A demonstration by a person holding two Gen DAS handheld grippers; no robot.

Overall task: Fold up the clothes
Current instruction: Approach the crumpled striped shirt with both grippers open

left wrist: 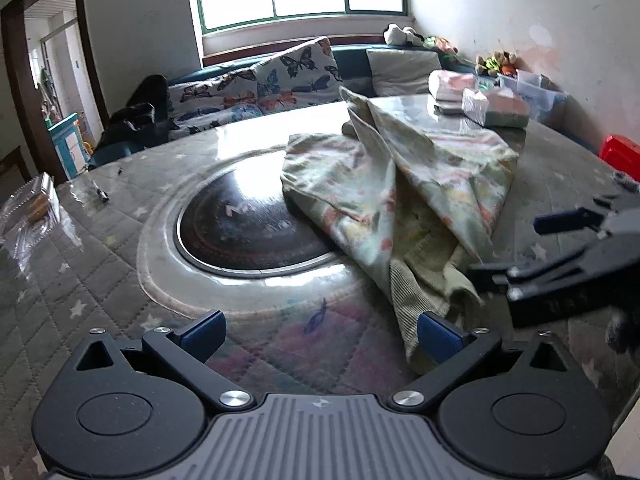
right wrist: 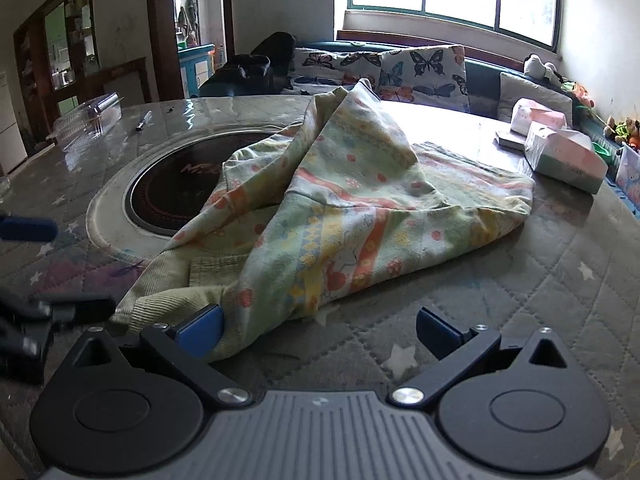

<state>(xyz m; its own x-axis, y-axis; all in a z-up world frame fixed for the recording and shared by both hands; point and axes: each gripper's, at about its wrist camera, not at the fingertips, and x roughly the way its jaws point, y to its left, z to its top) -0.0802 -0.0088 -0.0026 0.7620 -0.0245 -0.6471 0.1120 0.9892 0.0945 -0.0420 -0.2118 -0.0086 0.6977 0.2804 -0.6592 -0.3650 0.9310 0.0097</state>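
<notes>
Table: your quilted, star-printed cover point(right wrist: 560, 280) lies under clear film, with a dark round hotplate point(left wrist: 248, 232) set in the middle.
Garment: the pastel printed top point(right wrist: 360, 216) sits crumpled in a heap, part of it over the hotplate's edge, its ribbed hem point(right wrist: 168, 292) nearest you.
Left gripper point(left wrist: 320, 334): your jaws stand apart, the right fingertip just beside the hem.
Right gripper point(right wrist: 320, 330): jaws apart, the left pad touching the cloth's edge.
Far side: tissue packs point(right wrist: 560, 156) near the butterfly cushions point(left wrist: 280, 76).
</notes>
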